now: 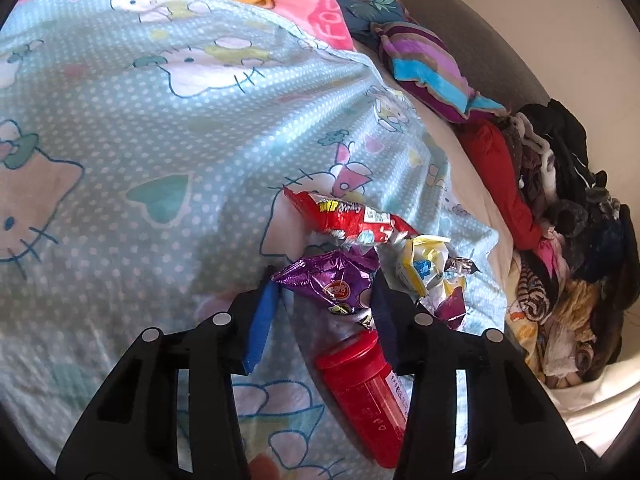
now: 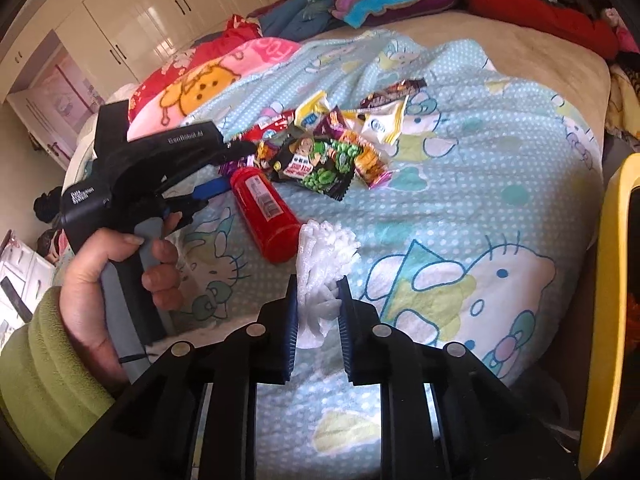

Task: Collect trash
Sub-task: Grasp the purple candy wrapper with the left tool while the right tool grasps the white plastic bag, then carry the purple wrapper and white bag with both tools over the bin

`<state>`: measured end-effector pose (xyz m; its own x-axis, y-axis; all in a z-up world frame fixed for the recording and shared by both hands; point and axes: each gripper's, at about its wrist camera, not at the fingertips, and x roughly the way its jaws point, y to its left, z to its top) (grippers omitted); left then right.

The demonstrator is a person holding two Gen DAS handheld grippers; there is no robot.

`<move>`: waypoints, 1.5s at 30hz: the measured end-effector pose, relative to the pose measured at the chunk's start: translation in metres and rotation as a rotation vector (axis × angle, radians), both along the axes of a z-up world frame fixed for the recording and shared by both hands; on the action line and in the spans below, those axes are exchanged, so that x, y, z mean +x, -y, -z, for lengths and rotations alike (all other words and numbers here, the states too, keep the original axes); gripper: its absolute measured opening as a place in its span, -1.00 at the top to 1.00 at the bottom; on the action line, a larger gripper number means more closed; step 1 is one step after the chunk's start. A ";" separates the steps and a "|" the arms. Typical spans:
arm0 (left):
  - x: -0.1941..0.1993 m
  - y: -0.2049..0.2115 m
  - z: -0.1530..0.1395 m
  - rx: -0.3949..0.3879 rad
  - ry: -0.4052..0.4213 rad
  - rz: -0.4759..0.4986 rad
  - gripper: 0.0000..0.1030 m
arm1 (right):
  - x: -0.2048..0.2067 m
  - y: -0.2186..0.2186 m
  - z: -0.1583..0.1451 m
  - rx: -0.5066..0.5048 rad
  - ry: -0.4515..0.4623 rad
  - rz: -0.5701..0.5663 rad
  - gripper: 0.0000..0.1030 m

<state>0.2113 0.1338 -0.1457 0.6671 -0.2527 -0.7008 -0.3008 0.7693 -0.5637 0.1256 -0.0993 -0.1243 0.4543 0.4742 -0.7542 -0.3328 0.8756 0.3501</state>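
Observation:
Snack wrappers lie in a pile on the blue Hello Kitty blanket (image 2: 460,200). In the left wrist view my left gripper (image 1: 324,292) is open, its fingers on either side of a purple wrapper (image 1: 332,280) and over the cap of a red bottle (image 1: 364,392). A red wrapper (image 1: 348,218) and a yellow-white wrapper (image 1: 424,266) lie just beyond. In the right wrist view my right gripper (image 2: 318,300) is shut on a crumpled white plastic piece (image 2: 324,252). The red bottle (image 2: 262,208) and a green-black wrapper (image 2: 316,164) lie ahead, with the left gripper (image 2: 224,172) at the pile.
A pile of clothes (image 1: 568,240) lies along the bed's right side. A striped pillow (image 1: 432,68) and a pink blanket (image 2: 200,88) lie at the far end. A yellow chair (image 2: 612,280) stands right of the bed. Wardrobes (image 2: 160,12) line the far wall.

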 end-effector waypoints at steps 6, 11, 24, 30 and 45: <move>-0.019 0.004 -0.018 0.013 0.059 0.000 0.29 | -0.008 0.005 -0.009 0.000 0.030 -0.003 0.66; -0.031 0.002 -0.033 0.018 0.098 -0.002 0.29 | -0.012 0.006 -0.017 -0.004 0.060 -0.006 0.66; -0.059 0.007 -0.069 0.083 0.162 0.039 0.29 | -0.023 0.021 -0.041 0.025 0.114 0.025 0.66; -0.068 0.017 -0.084 0.102 0.192 0.063 0.29 | -0.028 0.030 -0.054 0.040 0.146 0.046 0.66; -0.080 0.055 -0.110 0.137 0.252 0.149 0.29 | -0.038 0.059 -0.075 0.065 0.200 0.101 0.66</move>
